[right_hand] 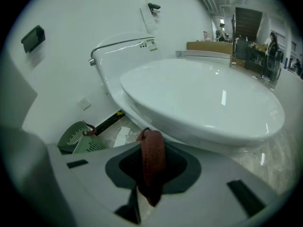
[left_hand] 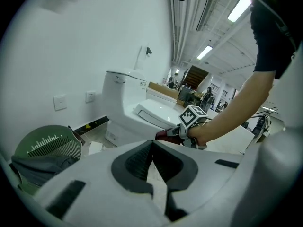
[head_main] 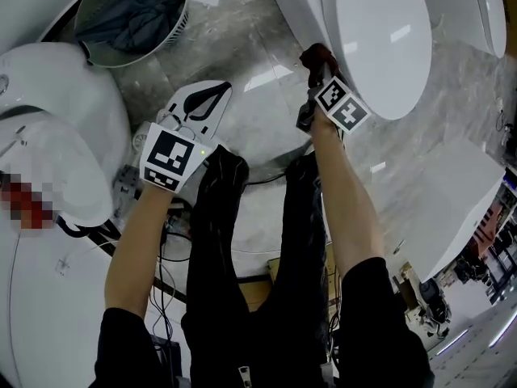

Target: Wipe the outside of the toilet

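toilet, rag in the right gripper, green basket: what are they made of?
Toilet: looks like glazed ceramic; white, glossy, with sharp light reflections.
Rag: soft dark-red cloth that folds limply; fibre unclear.
Basket: probably moulded plastic; matte green with a slotted wall.

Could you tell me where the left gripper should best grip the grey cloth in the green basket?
Probably a raised fold near the middle of the crumpled grey cloth, from above: the round green slotted basket walls it in all round, leaving only the open top. The shut left gripper must open first.
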`<action>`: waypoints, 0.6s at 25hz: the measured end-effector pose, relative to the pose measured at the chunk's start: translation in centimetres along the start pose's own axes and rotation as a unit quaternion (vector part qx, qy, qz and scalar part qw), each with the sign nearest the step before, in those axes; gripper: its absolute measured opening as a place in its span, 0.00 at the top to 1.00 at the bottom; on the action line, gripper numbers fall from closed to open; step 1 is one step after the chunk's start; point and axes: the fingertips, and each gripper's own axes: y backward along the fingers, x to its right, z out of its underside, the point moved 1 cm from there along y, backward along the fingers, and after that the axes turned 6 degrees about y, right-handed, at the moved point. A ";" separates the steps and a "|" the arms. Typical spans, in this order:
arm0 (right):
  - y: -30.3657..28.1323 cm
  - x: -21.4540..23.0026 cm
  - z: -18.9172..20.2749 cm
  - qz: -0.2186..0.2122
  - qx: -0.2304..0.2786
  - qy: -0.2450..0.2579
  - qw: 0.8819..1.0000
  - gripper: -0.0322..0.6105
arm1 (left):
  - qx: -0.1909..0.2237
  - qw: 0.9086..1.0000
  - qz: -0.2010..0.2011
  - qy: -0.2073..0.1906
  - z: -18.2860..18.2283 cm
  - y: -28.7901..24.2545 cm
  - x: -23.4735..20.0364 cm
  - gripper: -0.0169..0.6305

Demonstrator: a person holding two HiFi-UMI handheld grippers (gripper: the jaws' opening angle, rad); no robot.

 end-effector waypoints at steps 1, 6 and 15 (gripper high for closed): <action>-0.1 0.2 0.2 -0.001 -0.001 -0.001 1.000 0.84 | -0.001 1.000 -0.004 0.000 0.0 -0.2 0.1 0.97; 0.2 2.0 1.0 -0.015 -0.006 -0.002 1.000 0.85 | -0.006 1.000 -0.022 0.003 0.2 -1.2 1.6 0.97; 2.1 6.4 3.2 -0.038 -0.024 0.005 0.999 0.85 | -0.004 0.999 -0.045 0.019 0.5 -4.1 7.1 0.97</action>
